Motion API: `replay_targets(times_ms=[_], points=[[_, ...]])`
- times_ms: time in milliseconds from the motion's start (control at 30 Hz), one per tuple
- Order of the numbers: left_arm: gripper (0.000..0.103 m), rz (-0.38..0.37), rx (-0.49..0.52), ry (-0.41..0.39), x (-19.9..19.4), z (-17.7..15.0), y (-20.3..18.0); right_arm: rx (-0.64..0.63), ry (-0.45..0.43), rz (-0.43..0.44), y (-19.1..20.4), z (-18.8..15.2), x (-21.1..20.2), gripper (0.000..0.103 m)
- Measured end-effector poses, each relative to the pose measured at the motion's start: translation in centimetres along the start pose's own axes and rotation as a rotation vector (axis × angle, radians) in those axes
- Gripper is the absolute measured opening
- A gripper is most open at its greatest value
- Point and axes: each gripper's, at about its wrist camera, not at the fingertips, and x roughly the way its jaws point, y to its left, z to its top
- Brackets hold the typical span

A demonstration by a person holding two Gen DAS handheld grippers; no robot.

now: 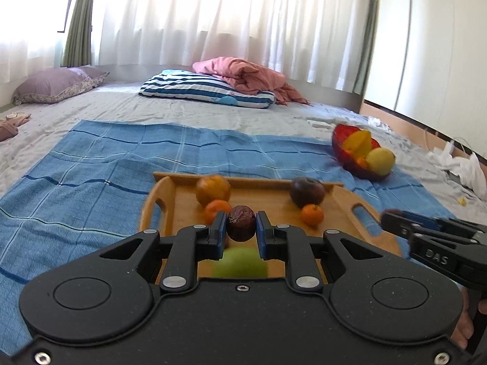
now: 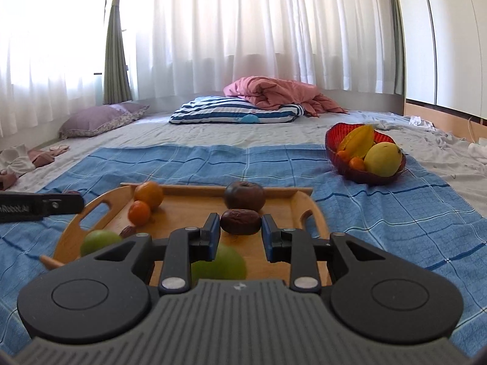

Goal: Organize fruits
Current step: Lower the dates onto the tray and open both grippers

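Observation:
A wooden tray [image 1: 341, 213] on a blue cloth holds oranges, a dark round fruit [image 1: 306, 192], green fruit and wrinkled brown dates. My left gripper [image 1: 241, 224] is shut on a brown date [image 1: 241, 223] and holds it above the tray. My right gripper [image 2: 240, 228] is open, its jaws either side of another brown date [image 2: 240, 222]; I cannot tell whether that date rests on the tray [image 2: 283, 210]. A red bowl [image 2: 333, 149] with a starfruit, a yellow mango and small oranges sits at the far right; it also shows in the left wrist view [image 1: 338, 143].
The blue checked cloth [image 2: 182, 164] lies on a grey bed sheet. A striped pillow [image 2: 234, 111] with a pink blanket, and a purple pillow [image 2: 97, 120], lie at the back. White curtains hang behind. Crumpled white cloth [image 1: 462, 164] lies at the right.

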Motion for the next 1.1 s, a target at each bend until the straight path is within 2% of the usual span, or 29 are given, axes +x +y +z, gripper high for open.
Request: replay_targets(times_ms=[167,500,800,1100], points=[[0.019,0.022,-0.037,0.035,1.8,0.2,2.1,0.011,0.027,-0.021,-0.9,0.0,1.6,0.033],[0.019,0.067,-0.069,0.107,4.6,-1.6,4.2,0.066,0.088,-0.06,-2.7,-1.2,3.6,0.033],[0.019,0.069,-0.117,0.171,7.8,-1.4,5.0,0.129,0.159,-0.041,-3.8,-0.4,6.7,0.033],[0.019,0.083,-0.129,0.195,9.1,-1.5,5.3,0.201,0.245,-0.014,-5.0,-0.3,9.4,0.034]])
